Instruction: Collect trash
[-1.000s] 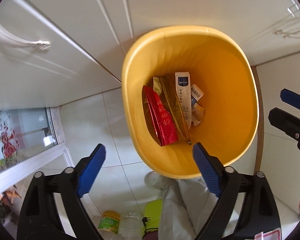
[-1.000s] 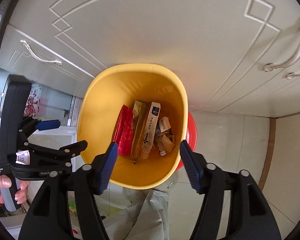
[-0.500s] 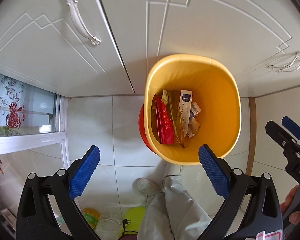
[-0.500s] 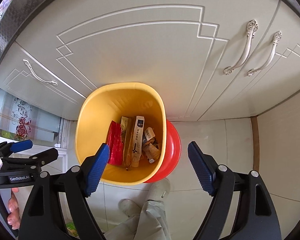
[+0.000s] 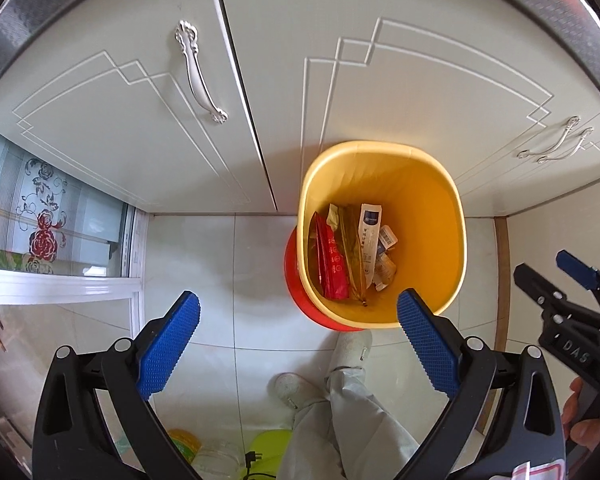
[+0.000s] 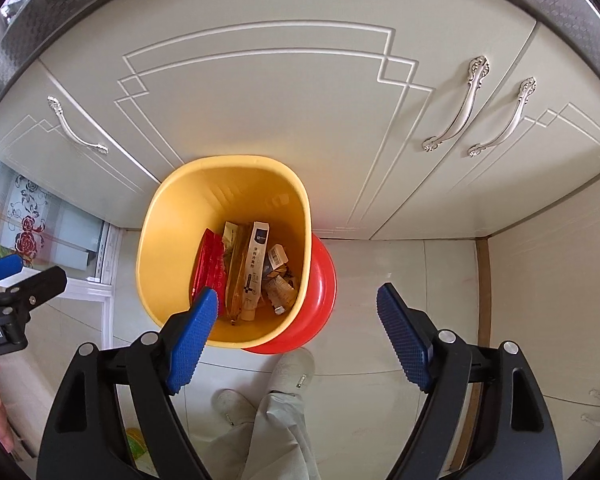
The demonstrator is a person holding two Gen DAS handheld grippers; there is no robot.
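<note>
A yellow bin (image 5: 428,184) (image 6: 172,208) with a red base stands on the tiled floor against white cupboard doors. Inside lie a red wrapper (image 5: 332,260) (image 6: 210,264), a white box (image 5: 369,232) (image 6: 256,264), a brownish packet and small scraps. My left gripper (image 5: 298,338) hangs high above the floor, pointing down, open and empty. My right gripper (image 6: 296,334) is also open with nothing between its fingers, above the bin's near edge. Each gripper shows at the edge of the other's view.
White cupboard doors (image 5: 112,120) with silver handles (image 6: 456,104) rise behind the bin. A glass door with a rose pattern (image 5: 40,224) is at left. The person's grey trouser leg and pale shoes (image 5: 352,352) stand just before the bin. Bottles (image 5: 216,456) sit at the bottom.
Both grippers have risen away from the bin, which now looks smaller and lower. More cupboard front and floor show. The right jaws stand a little wider than before.
</note>
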